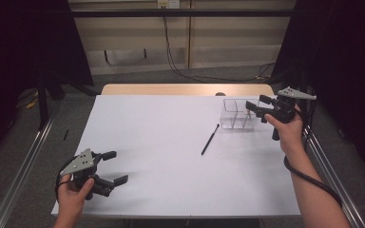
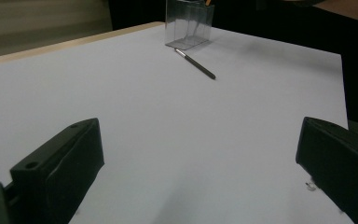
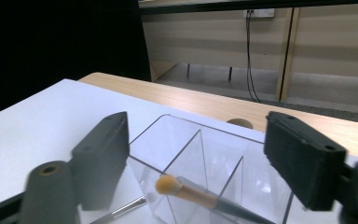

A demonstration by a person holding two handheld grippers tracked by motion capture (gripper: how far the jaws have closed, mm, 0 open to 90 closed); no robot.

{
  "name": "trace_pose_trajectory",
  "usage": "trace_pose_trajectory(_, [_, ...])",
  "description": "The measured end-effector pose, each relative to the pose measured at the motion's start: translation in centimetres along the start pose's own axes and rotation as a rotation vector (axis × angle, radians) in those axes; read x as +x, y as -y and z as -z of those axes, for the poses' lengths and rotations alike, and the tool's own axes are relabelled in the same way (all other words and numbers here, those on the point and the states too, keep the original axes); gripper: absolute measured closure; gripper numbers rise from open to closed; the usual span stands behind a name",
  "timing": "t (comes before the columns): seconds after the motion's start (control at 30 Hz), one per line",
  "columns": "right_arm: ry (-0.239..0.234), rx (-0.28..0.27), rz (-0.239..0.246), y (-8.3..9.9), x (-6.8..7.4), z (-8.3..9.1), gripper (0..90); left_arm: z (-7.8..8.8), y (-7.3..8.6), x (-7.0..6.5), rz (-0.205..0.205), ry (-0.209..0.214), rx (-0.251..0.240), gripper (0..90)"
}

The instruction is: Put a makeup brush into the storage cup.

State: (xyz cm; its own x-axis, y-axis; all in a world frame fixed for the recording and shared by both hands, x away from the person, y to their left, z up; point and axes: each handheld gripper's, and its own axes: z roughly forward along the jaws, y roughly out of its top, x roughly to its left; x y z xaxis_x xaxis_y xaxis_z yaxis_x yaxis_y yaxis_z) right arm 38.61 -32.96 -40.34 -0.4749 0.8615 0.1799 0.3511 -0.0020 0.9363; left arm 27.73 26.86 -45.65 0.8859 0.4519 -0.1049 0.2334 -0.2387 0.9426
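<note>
High view: right tool (image 1: 258,108) spread above the clear organizer (image 1: 237,114); left tool (image 1: 115,167) spread, low over table (image 1: 161,142).

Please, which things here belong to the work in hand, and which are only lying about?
Belong: clear divided organizer; makeup brush in it; slim black pen-like tool on the table; right hand-held gripper, open.
Lying about: left hand-held gripper, open; small brown round thing behind the organizer; wall cables.
</note>
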Motion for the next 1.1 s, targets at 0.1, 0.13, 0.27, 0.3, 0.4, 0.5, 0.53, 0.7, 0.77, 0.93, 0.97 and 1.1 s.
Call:
trace_pose_trajectory(0.1, [-0.013, -0.001, 0.001, 0.2, 0.2, 0.1, 15.2, 0.0, 0.0, 0.0, 0.002, 0.0, 0.0, 0.6])
trace_pose_trajectory(0.13, [-0.017, -0.004, -0.001, 0.2, 0.4, 0.1, 14.1, 0.0, 0.1, 0.0, 0.005, 0.001, 0.0, 0.7])
trace_pose_trajectory(0.27, [-0.035, -0.01, 0.001, 0.3, 0.9, 0.2, 9.8, 0.0, 0.2, 0.1, 0.002, 0.006, 0.003, 0.7])
trace_pose_trajectory(0.3, [-0.036, -0.003, 0.004, 0.4, 1.1, 0.2, 9.1, 0.0, 0.2, 0.1, 0.007, 0.007, 0.002, 0.6])
trace_pose_trajectory(0.4, [-0.051, 0.005, 0.01, 0.5, 1.6, 0.1, 5.8, 0.0, 0.2, 0.2, 0.007, 0.004, 0.001, 0.7])
trace_pose_trajectory(0.5, [-0.069, -0.002, 0.005, 0.9, 2.2, 0.1, 4.8, 0.1, 0.2, 0.2, 0.005, 0.004, 0.001, 0.7])
trace_pose_trajectory(0.53, [-0.072, 0.005, 0.007, 1.0, 2.3, 0.1, 4.2, 0.1, 0.2, 0.2, 0.009, 0.001, -0.002, 0.6])
trace_pose_trajectory(0.7, [-0.096, 0.006, 0.028, 1.4, 3.2, 0.3, 1.8, 0.0, 0.1, 0.2, 0.006, 0.008, -0.004, 0.6])
trace_pose_trajectory(0.77, [-0.1, 0.014, 0.04, 1.6, 3.4, 0.4, 0.4, 0.0, 0.1, 0.1, 0.006, 0.008, -0.005, 0.6])
trace_pose_trajectory(0.93, [-0.111, 0.018, 0.046, 1.8, 3.9, 0.8, 0.3, -0.2, 0.0, 0.1, 0.007, 0.009, -0.008, 0.6])
trace_pose_trajectory(0.97, [-0.118, 0.016, 0.05, 1.9, 4.0, 0.9, 0.3, -0.2, 0.0, 0.1, 0.006, 0.01, -0.007, 0.6])
trace_pose_trajectory(1.1, [-0.121, 0.024, 0.061, 2.2, 4.2, 1.2, 0.3, -0.2, 0.0, 0.1, 0.005, 0.006, -0.006, 0.7])
